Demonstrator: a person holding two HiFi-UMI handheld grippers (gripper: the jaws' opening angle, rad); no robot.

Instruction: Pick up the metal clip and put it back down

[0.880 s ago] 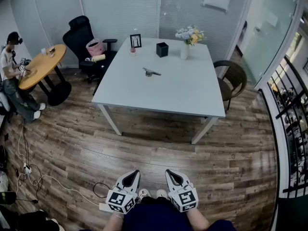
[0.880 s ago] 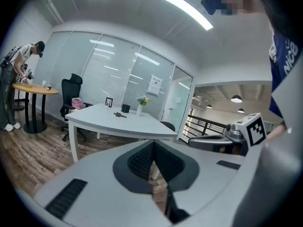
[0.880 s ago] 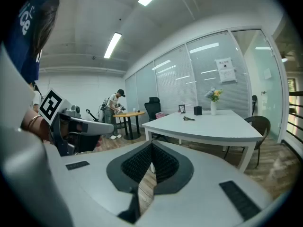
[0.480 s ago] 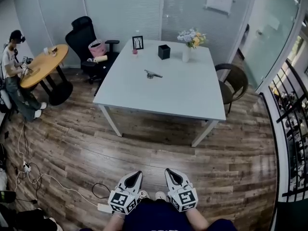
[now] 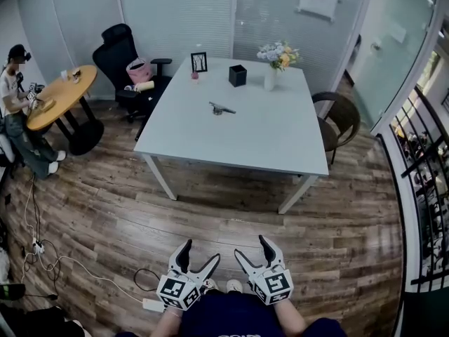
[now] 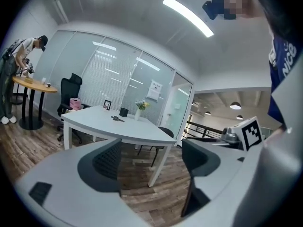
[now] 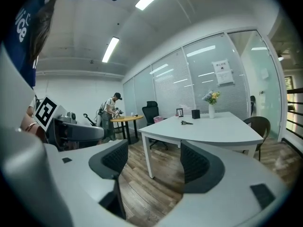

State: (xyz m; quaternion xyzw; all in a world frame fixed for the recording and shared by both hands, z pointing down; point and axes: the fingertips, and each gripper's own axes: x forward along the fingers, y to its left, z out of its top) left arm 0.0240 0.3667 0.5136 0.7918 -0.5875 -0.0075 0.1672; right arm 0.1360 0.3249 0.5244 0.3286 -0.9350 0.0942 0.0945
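The left claw (image 5: 201,253) is wide open, and only floor shows between its two fingers. The right claw (image 5: 251,247) is wide open too and holds nothing. Both are low, close to the person's body and side by side. A stretch of wood floor (image 5: 210,209) lies between them and the white table (image 5: 266,142).

The metal clip (image 5: 221,107) lies on that table, well away from both claws. Its long side runs left to right, with the right end a bit nearer. It is too small to tell which end is the front.

Behind the clip stand a picture frame (image 5: 198,61), a black cup (image 5: 237,75) and a vase (image 5: 269,77) with flowers (image 5: 278,53) in it. I cannot tell what is in the cup.

A black chair (image 5: 119,55) with a pink bag (image 5: 138,69) on it is to the left. A brown chair (image 5: 338,116) is to the right.
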